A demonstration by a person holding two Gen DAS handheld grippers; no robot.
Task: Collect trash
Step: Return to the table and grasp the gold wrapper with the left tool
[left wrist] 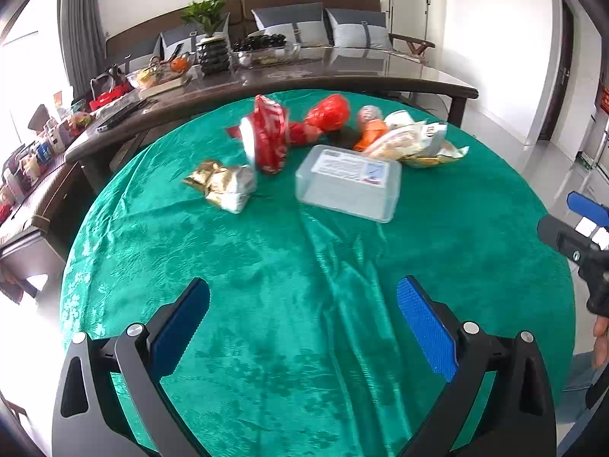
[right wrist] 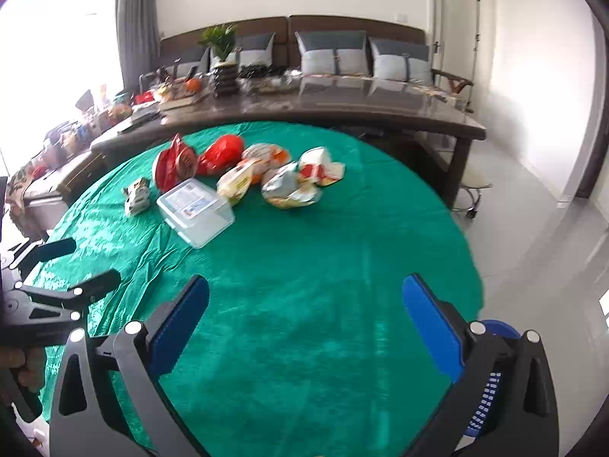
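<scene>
Trash lies in a loose heap at the far side of a round table under a green cloth [left wrist: 304, 251]. It includes a clear plastic box [left wrist: 348, 182] [right wrist: 196, 209], a gold wrapper [left wrist: 224, 184] [right wrist: 137, 194], a red snack bag [left wrist: 268, 137] [right wrist: 173, 163], a red plastic bag [left wrist: 329, 112] [right wrist: 222, 152], an orange wrapper [left wrist: 371, 133] and yellow-silver chip bags [left wrist: 415, 141] [right wrist: 291, 186]. My left gripper [left wrist: 304, 285] [right wrist: 83, 262] hangs open over the near cloth, holding nothing. My right gripper [right wrist: 307, 282] [left wrist: 571, 221] is open wide and also empty, well short of the heap.
A blue slatted basket [right wrist: 491, 392] sits low at the table's near right edge. Behind the round table stands a long dark coffee table [left wrist: 342, 72] with a plant, bowls and fruit, then a sofa. A stool [right wrist: 472, 190] stands on the tiled floor at right.
</scene>
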